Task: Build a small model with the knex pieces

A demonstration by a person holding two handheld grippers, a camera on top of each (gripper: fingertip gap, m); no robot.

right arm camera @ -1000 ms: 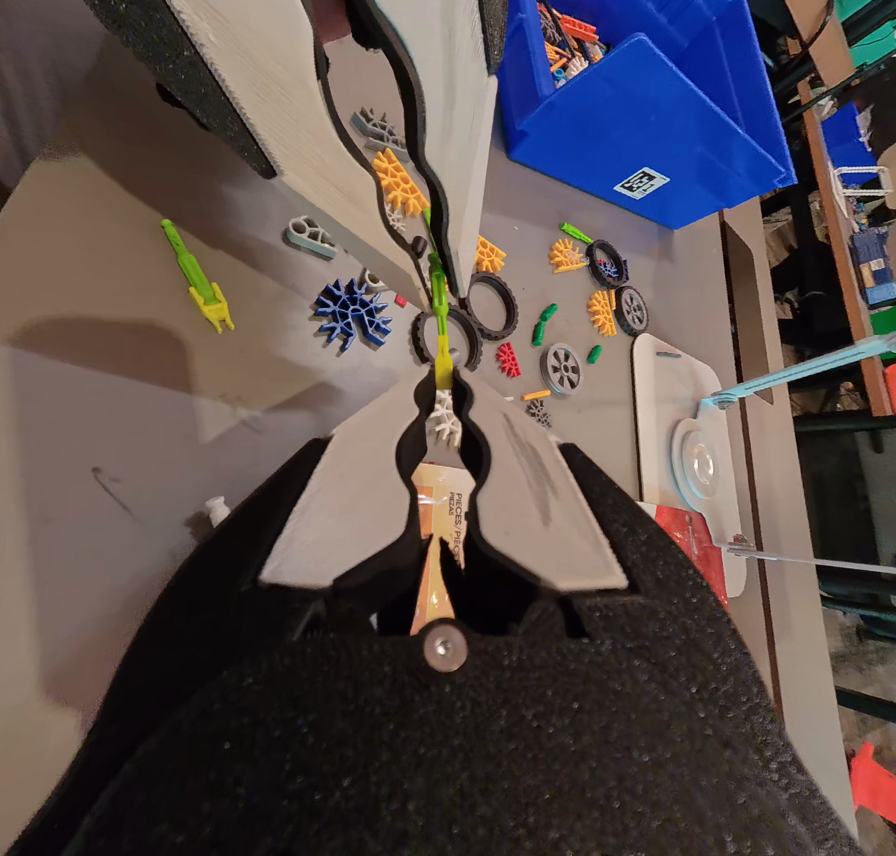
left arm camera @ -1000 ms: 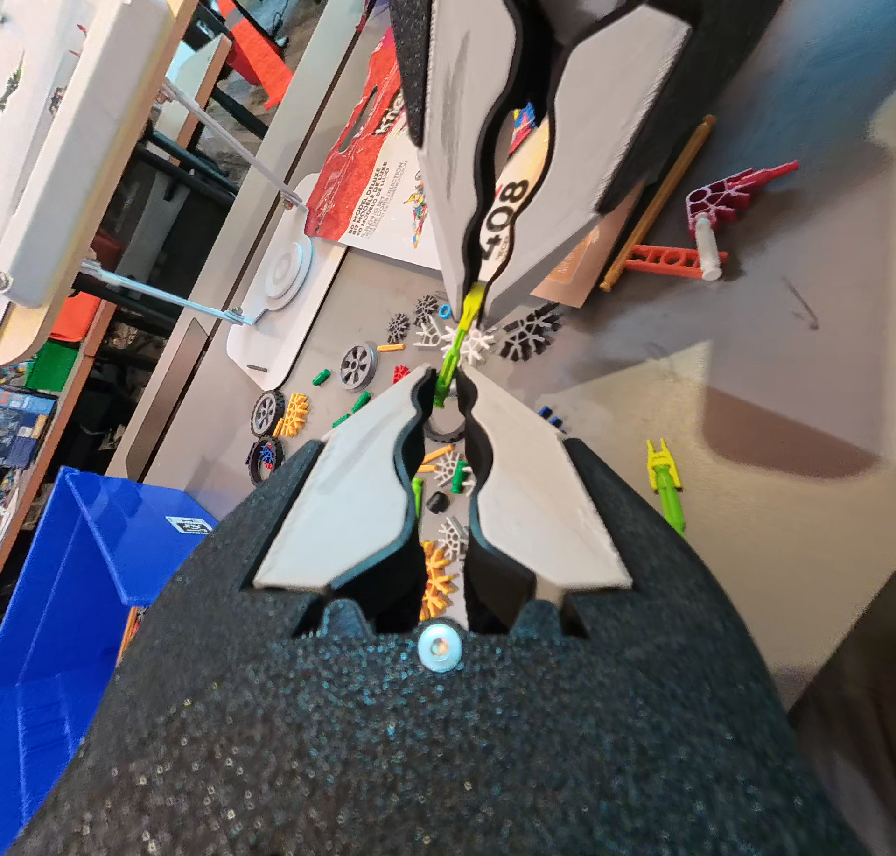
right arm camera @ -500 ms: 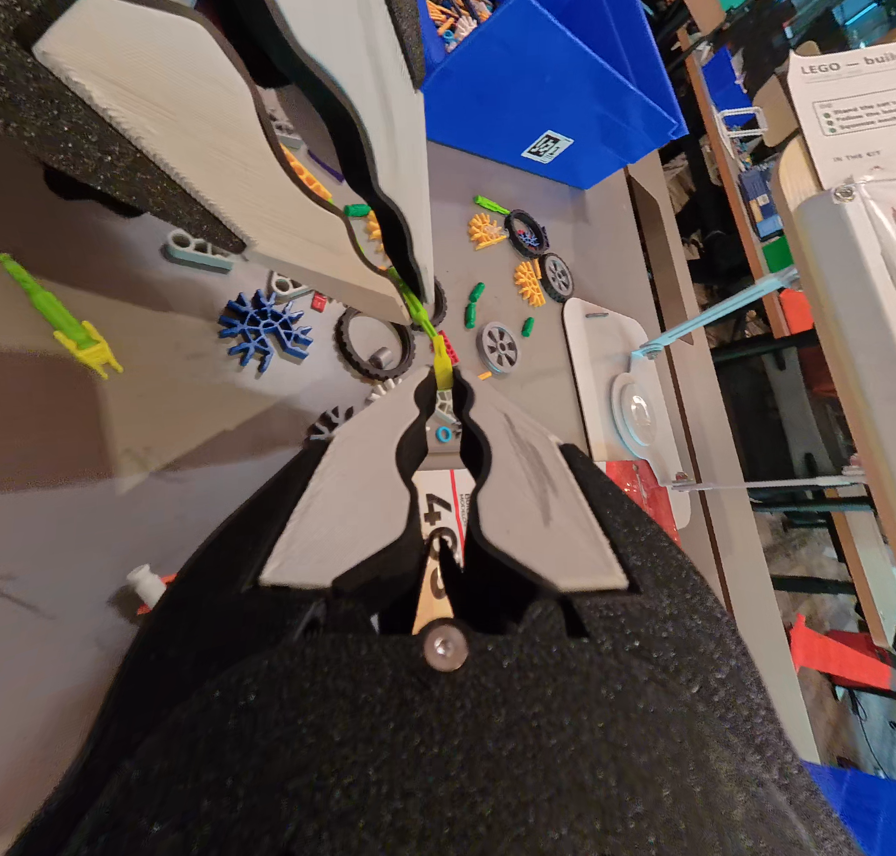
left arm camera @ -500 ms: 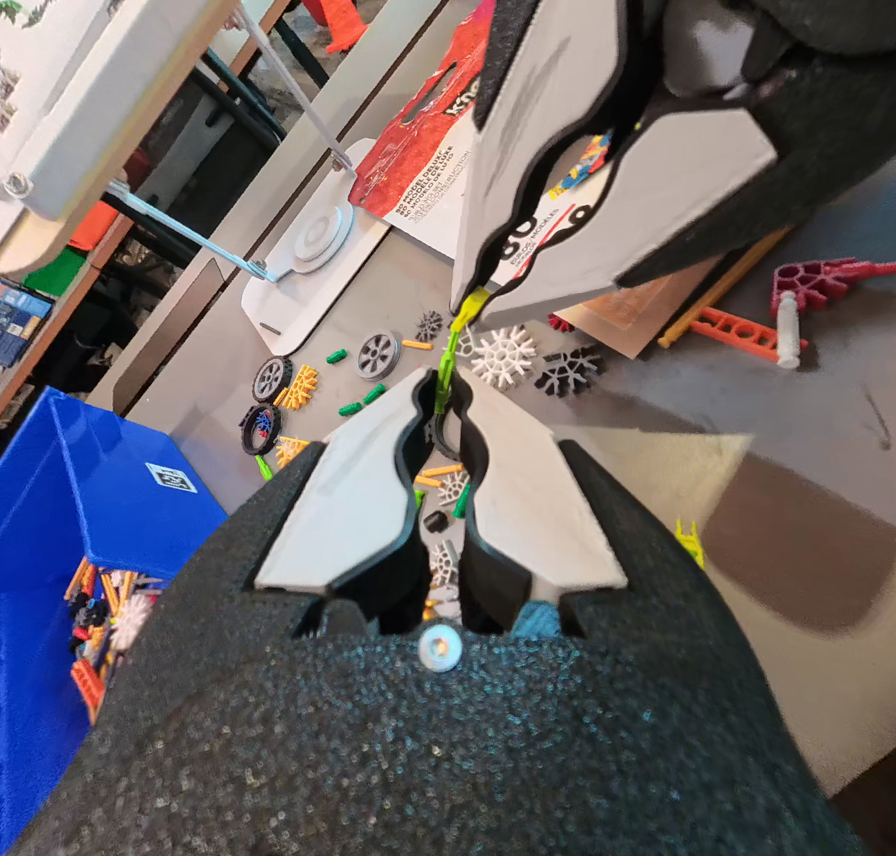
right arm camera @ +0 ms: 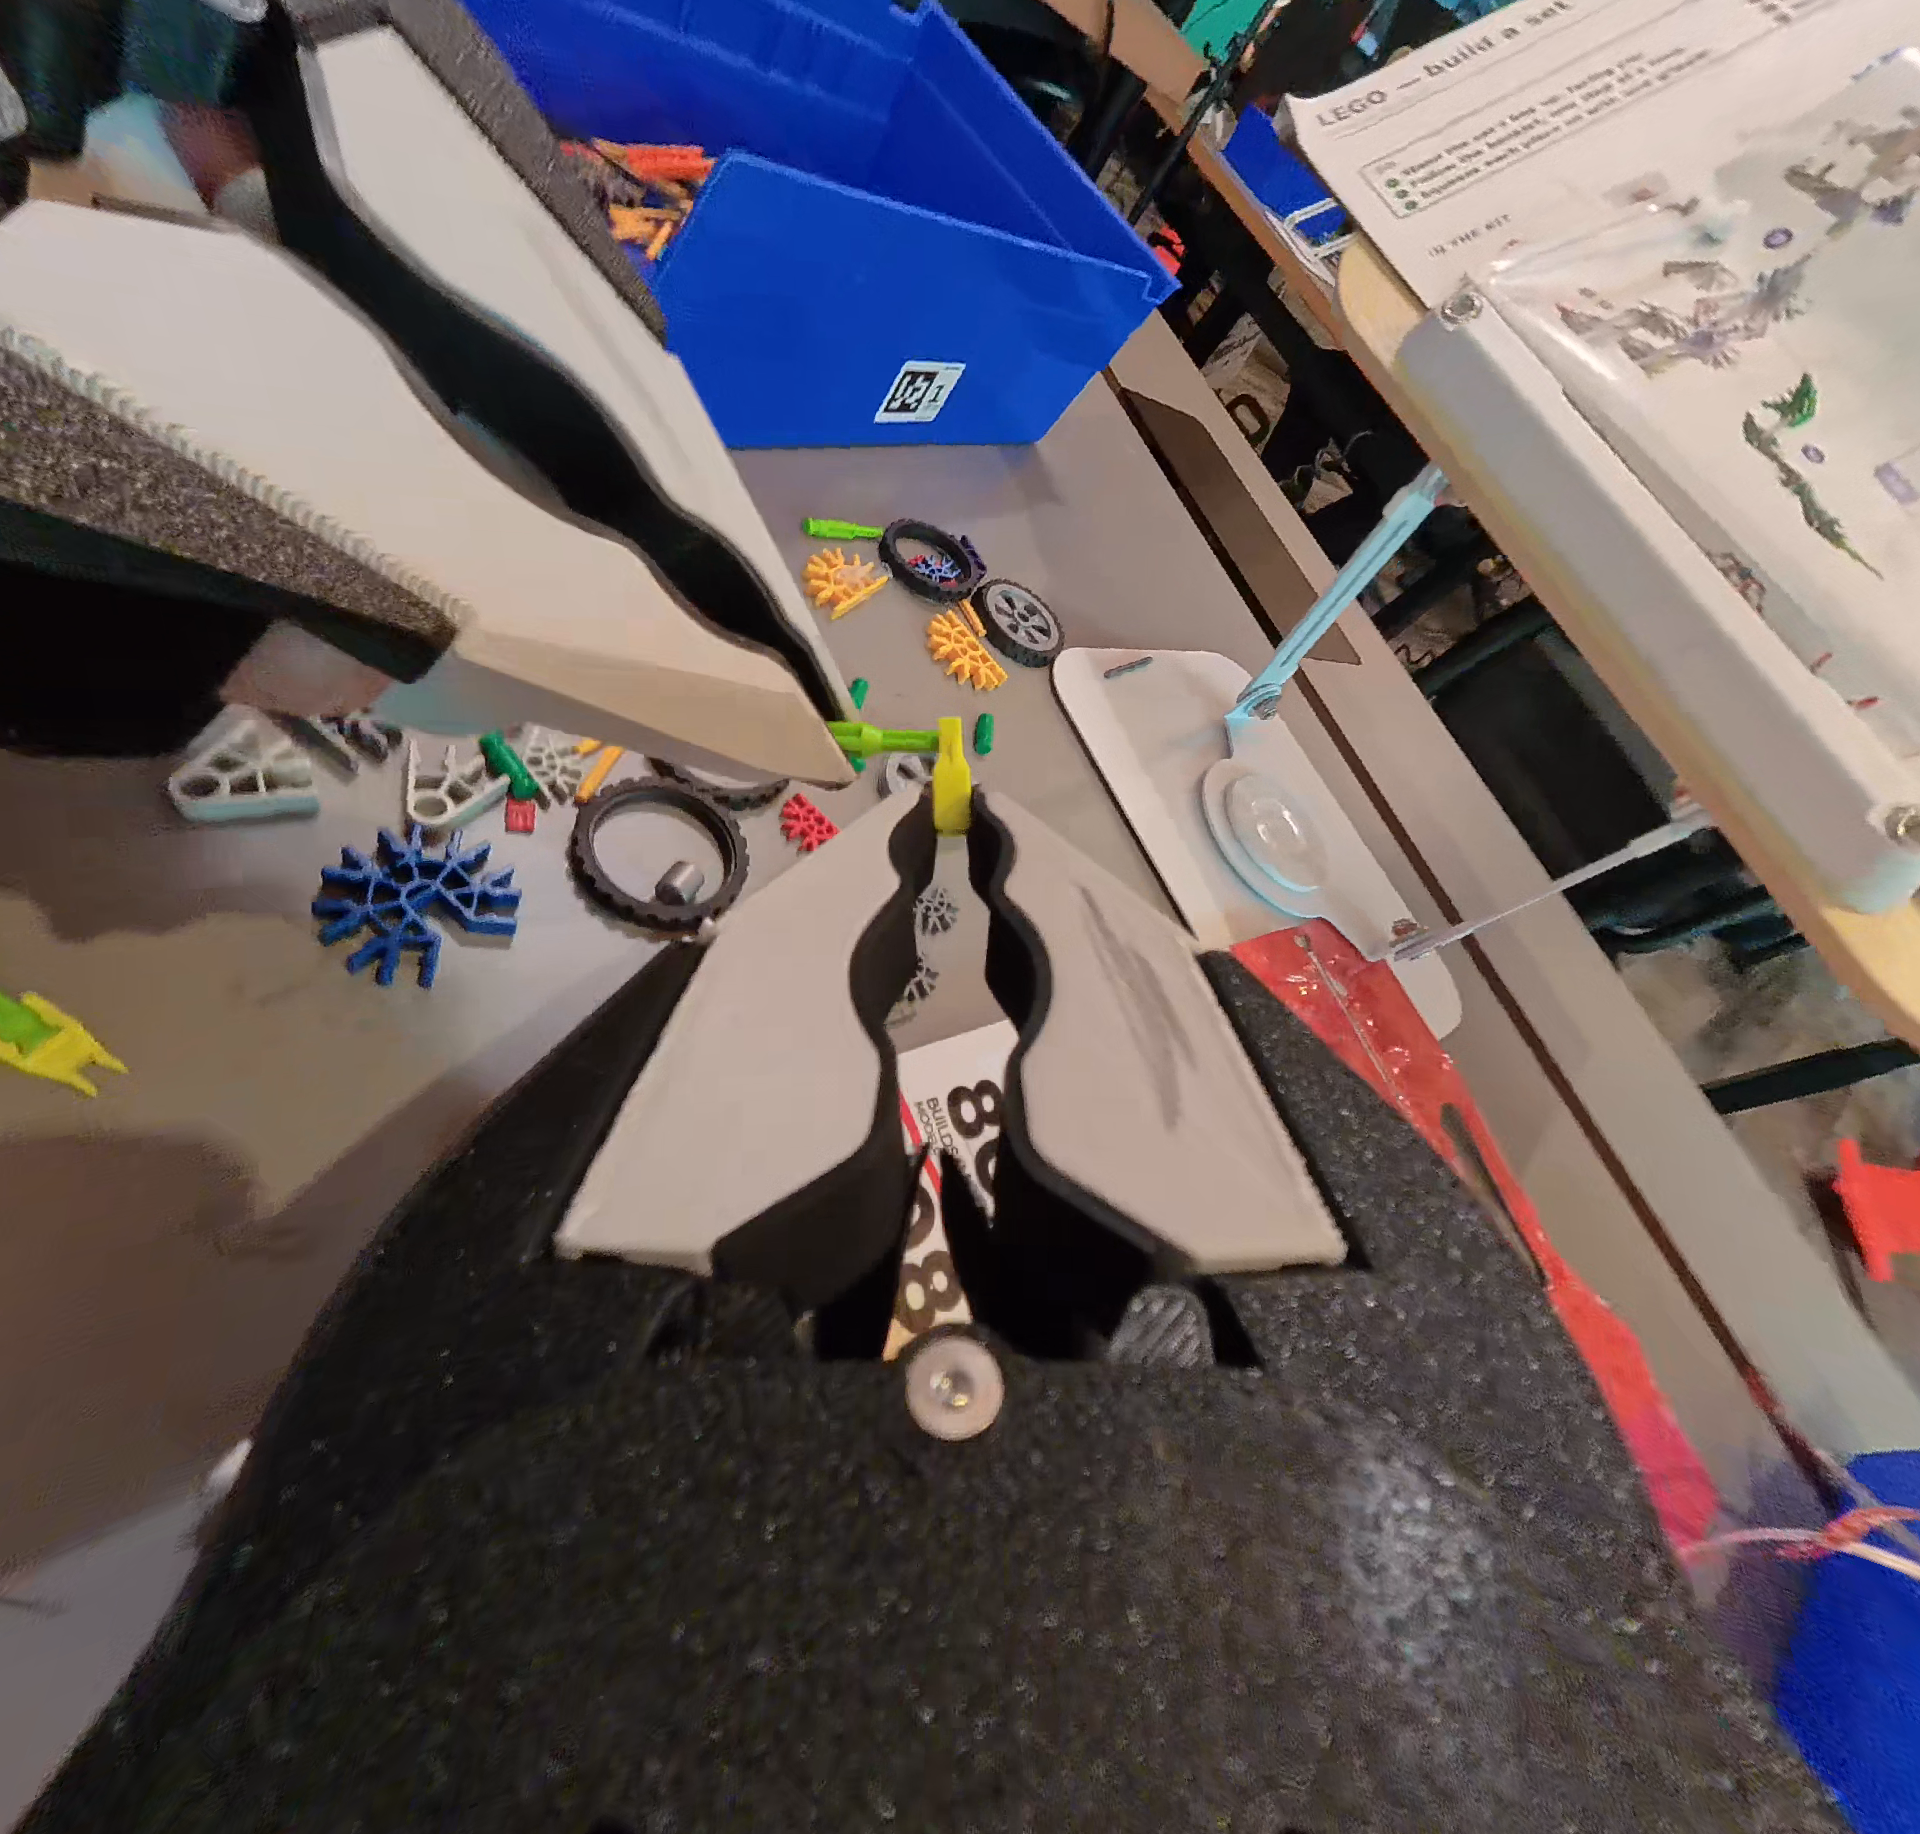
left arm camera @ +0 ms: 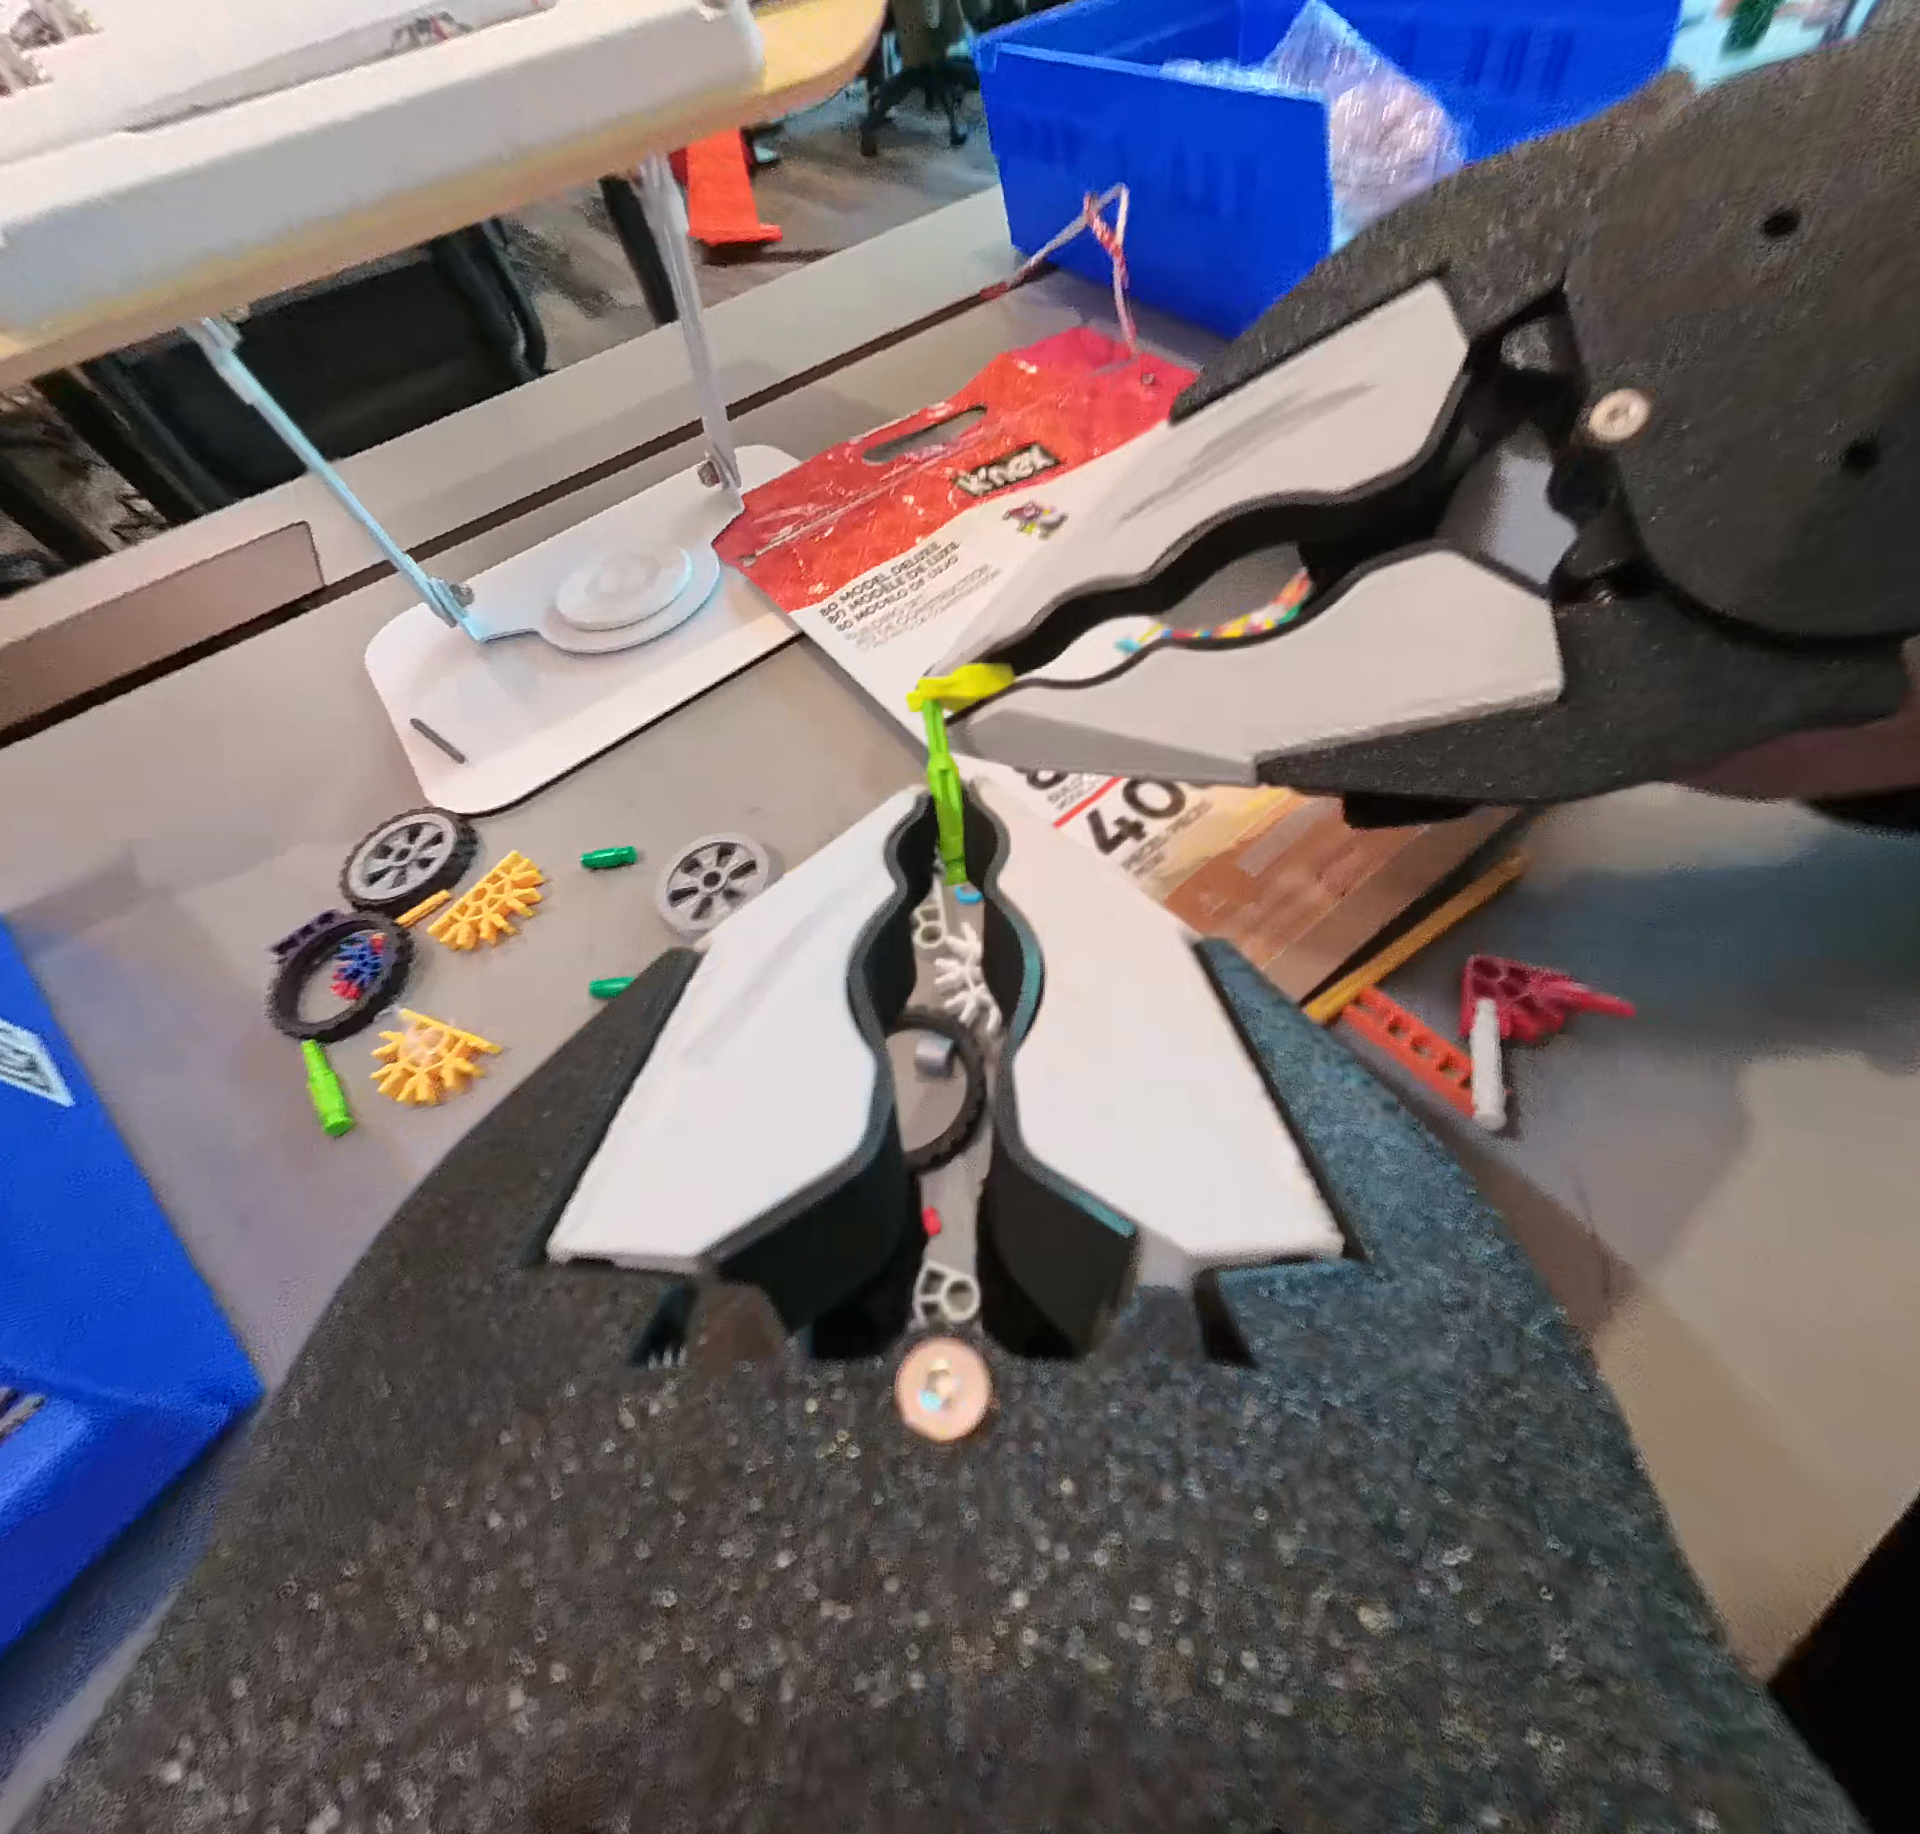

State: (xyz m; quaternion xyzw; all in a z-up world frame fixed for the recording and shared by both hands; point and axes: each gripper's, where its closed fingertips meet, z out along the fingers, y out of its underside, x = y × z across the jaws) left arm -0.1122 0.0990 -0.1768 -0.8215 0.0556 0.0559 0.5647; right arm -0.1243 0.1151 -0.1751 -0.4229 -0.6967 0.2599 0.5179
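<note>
- Left wrist view: left gripper [left arm camera: 948,816] at bottom centre, tips pressed together on the lower end of a light green rod [left arm camera: 943,782], held upright above the grey table [left arm camera: 187,849].
- At the rod's upper end, a yellow connector [left arm camera: 966,685], pinched in the closed tips of the right gripper [left arm camera: 945,709], reaching in from the right.
- Changed from half a second ago: right gripper then entering from the top, with rod and connector nearly in one line. Now set at roughly a right angle.
- On the table to the left: a grey wheel [left arm camera: 713,880], orange fan connectors [left arm camera: 486,901], a black tyre [left arm camera: 332,974].
- Behind: a white stand base [left arm camera: 499,704] and a red-and-white package [left arm camera: 935,496].
- Right wrist view: same joint from the other side. Yellow connector upright in the right gripper's shut tips, green rod running sideways from it into the left gripper's closed tips at upper left.
- Changed here too: rod slanting up and away half a second ago, now lying level across the view.
- Seen only here: a blue snowflake connector [right arm camera: 416,896], a yellow-green piece [right arm camera: 47,1041] at the left edge, and orange and yellow parts inside the near blue bin [right arm camera: 883,298].
- Clear only in the left view: a dark red piece [left arm camera: 1527,995] with a white rod [left arm camera: 1488,1062], right of the grippers.
</note>
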